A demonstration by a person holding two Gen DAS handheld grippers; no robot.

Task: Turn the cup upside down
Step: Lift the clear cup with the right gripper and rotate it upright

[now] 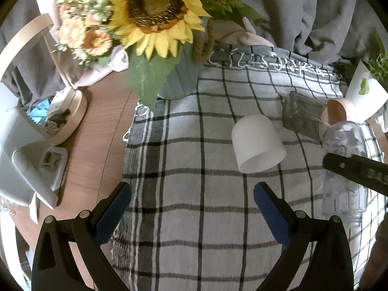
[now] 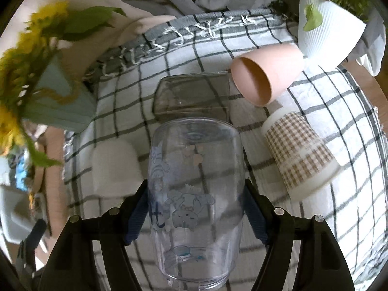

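Note:
My right gripper [image 2: 196, 215] is shut on a clear plastic cup with cartoon prints [image 2: 194, 194]; its closed base points away from me and its open rim is near the camera. The same cup [image 1: 344, 169] shows in the left wrist view at the right, with a black finger [image 1: 356, 169] of the right gripper across it. My left gripper [image 1: 191, 208] is open and empty above the checked cloth [image 1: 194, 218]. A white cup [image 1: 257, 143] stands upside down on the cloth ahead of it, also in the right wrist view [image 2: 114, 167].
A pink cup [image 2: 266, 72] and a smoky glass [image 2: 194, 97] lie on their sides. A checked paper cup [image 2: 300, 152] stands upside down. A sunflower bucket [image 1: 179, 77], a white plant pot [image 2: 325, 29], a wooden tray [image 1: 70, 114] and a white appliance [image 1: 21, 155] surround the cloth.

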